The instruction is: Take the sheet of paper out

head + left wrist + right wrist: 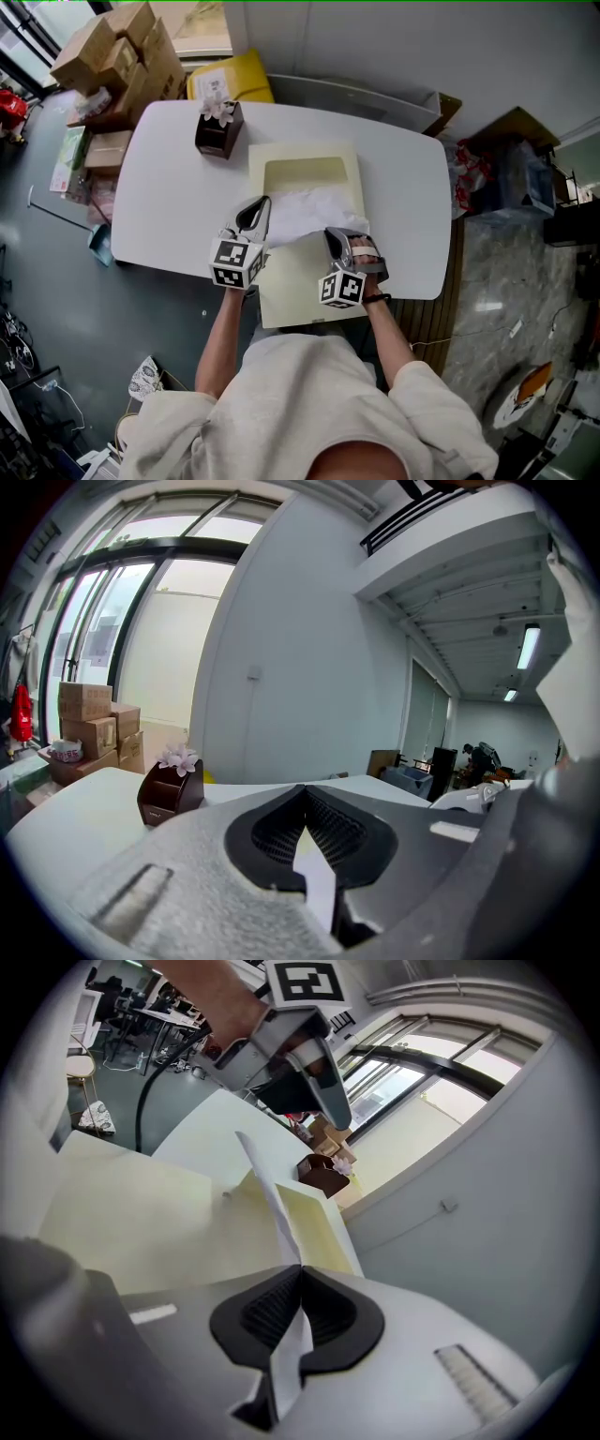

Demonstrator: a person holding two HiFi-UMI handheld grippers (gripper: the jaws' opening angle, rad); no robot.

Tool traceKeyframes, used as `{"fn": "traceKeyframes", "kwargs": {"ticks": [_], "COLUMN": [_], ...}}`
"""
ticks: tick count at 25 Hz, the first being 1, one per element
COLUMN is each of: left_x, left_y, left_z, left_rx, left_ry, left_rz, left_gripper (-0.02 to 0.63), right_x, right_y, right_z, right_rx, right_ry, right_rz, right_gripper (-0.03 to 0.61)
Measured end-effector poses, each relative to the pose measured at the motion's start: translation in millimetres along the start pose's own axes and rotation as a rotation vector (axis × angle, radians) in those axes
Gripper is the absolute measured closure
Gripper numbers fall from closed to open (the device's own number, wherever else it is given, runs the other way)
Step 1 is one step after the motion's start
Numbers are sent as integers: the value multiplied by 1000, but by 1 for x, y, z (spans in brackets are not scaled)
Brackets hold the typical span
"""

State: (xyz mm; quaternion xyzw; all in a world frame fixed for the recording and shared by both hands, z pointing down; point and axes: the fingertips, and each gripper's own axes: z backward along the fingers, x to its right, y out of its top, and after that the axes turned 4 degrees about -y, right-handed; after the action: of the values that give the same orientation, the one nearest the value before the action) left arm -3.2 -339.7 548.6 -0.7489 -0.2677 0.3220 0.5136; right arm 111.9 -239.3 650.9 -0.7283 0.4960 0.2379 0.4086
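On the white table (169, 187), the biggest thing in play, a cream envelope (298, 292) lies flat. Its long axis runs straight away from the person, from the near edge toward the far one.

- The sheet of paper (314, 211) sits over the middle of the envelope, just this side of the envelope's darker open pocket. It looks rumpled and raised off the surface. Whether its far edge is clear of the pocket I cannot tell.
- The sheet spreads away from both grippers toward the far side of the table, so any pull that frees it comes back toward the person and upward. That is my reading, not something seen.
- The left gripper (255, 217) has its jaws pressed together on the sheet's near left edge. A white sliver (314, 874) shows between the pads in its own view.
- The right gripper (337, 246) is likewise pinched on the near right edge. In its view the paper (281, 1213) runs up taut from the jaws toward the other gripper (309, 1091).
- Neither hand is nearer, since both already have the sheet, one at each side.
- A small brown box (217, 131) with a pale flower on top stands at the far left of the table, well apart from the envelope.

Count: one table, one envelope, one sheet, two grippers, one brown box. Off the table, a pile of cardboard boxes (122, 56), several, exact number unclear.
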Motion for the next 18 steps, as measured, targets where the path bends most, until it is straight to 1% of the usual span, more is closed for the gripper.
{"fn": "traceKeyframes", "kwargs": {"ticks": [3, 10, 15, 18], "left_x": [3, 6, 8, 8], "left_y": [2, 2, 8, 10], "left_z": [-1, 0, 0, 0], "left_rx": [4, 1, 6, 9], "left_ry": [-3, -1, 0, 0], "left_rz": [-4, -15, -29, -34], "left_gripper": [612, 612, 612, 612], "right_x": [-9, -20, -13, -3], "right_y": [-1, -3, -6, -7], "right_z": [8, 34, 58, 71], "right_rx": [1, 4, 1, 0], "right_ry": [12, 7, -12, -39], "right_rz": [1, -15, -41, -71], "right_gripper": [574, 574, 574, 574]}}
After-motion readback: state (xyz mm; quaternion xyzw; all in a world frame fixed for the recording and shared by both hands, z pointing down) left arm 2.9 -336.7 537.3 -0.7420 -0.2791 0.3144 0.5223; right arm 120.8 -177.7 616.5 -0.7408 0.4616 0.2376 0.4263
